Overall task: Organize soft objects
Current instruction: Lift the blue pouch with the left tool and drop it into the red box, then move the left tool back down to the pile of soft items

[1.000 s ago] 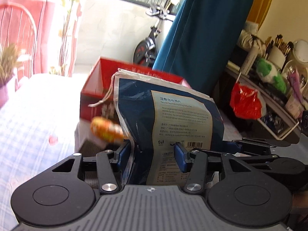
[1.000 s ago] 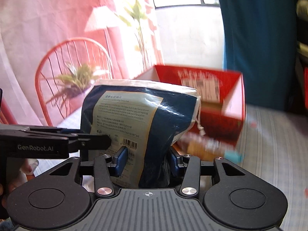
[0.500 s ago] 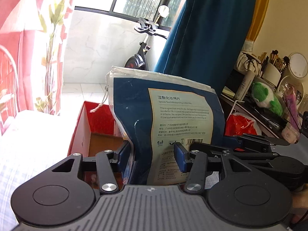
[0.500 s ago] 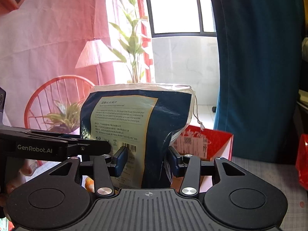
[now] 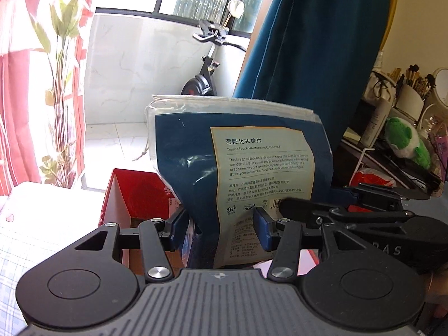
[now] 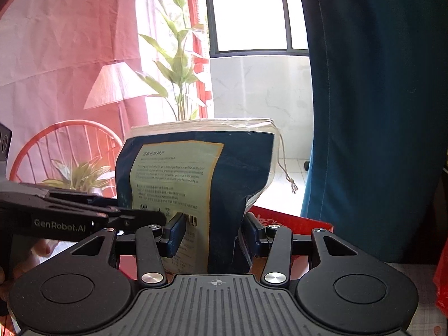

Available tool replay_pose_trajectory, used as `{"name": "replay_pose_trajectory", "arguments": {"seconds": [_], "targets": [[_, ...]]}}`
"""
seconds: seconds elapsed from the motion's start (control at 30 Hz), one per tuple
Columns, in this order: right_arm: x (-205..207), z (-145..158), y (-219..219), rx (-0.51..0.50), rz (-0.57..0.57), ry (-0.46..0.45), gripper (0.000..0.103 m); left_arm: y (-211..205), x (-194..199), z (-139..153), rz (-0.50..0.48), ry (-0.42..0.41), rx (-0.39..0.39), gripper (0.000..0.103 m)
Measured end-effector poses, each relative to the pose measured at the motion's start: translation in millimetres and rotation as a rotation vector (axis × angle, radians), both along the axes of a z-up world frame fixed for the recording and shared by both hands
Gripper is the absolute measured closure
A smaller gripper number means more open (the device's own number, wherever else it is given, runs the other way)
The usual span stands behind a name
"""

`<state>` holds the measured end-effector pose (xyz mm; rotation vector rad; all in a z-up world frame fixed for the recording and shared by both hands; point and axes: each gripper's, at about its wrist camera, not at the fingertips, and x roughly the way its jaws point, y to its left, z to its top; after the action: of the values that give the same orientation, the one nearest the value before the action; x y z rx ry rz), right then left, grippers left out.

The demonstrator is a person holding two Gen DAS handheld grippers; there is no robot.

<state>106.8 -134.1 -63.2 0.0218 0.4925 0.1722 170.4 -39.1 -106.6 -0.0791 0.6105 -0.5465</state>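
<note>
Nearest to me, my left tongs (image 5: 221,231) are clamped on the lower part of a dark blue bag of cotton pads (image 5: 238,173), its pale printed label facing me, and my right tongs (image 6: 212,236) pinch the same bag (image 6: 196,184) from the other side, so both hold it upright in the air between them. A thin drawstring (image 6: 285,168) dangles loose from the bag's clear, gathered top. Just behind and below the bag sits an open red cardboard box (image 5: 134,196), resting on a surface covered in a pale checked cloth (image 5: 36,246). I see the box's brown floor, but the bag and my tongs hide most of the inside, so I cannot tell what it holds. I judge the bag is headed into this box. The risks: the bag is soft and pinched only low down, so its top could flop over or slip free if one grip loosens; the string could snag on the box rim; and lowering unevenly could catch the box wall and tip it. Farther off stand a teal curtain (image 5: 322,56), a leafy plant (image 6: 179,64) and a bright window (image 6: 249,8).
</note>
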Motion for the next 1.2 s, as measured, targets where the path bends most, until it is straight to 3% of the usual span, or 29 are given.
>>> {"name": "replay_pose_trajectory", "arguments": {"seconds": [0.33, 0.63, 0.77, 0.87, 1.2], "targets": [[55.3, -51.2, -16.8, 0.057, -0.044, 0.188, 0.060, -12.7, 39.3, -44.6, 0.002, 0.154, 0.076, 0.050], [62.2, -94.9, -29.4, 0.150, -0.122, 0.357, 0.059, -13.8, 42.7, -71.6, -0.026, 0.235, 0.150, 0.046], [53.1, -94.9, -24.7, 0.069, -0.152, 0.346, 0.056, -10.2, 34.7, -66.2, -0.005, 0.195, 0.197, 0.030], [37.4, -85.9, -21.6, 0.036, -0.136, 0.317, 0.053, -4.0, 26.0, -54.1, 0.008, 0.168, 0.203, 0.029], [-26.4, -58.5, -10.1, 0.061, -0.120, 0.219, 0.053, 14.6, -31.1, -24.5, 0.063, 0.075, 0.192, 0.029]]}}
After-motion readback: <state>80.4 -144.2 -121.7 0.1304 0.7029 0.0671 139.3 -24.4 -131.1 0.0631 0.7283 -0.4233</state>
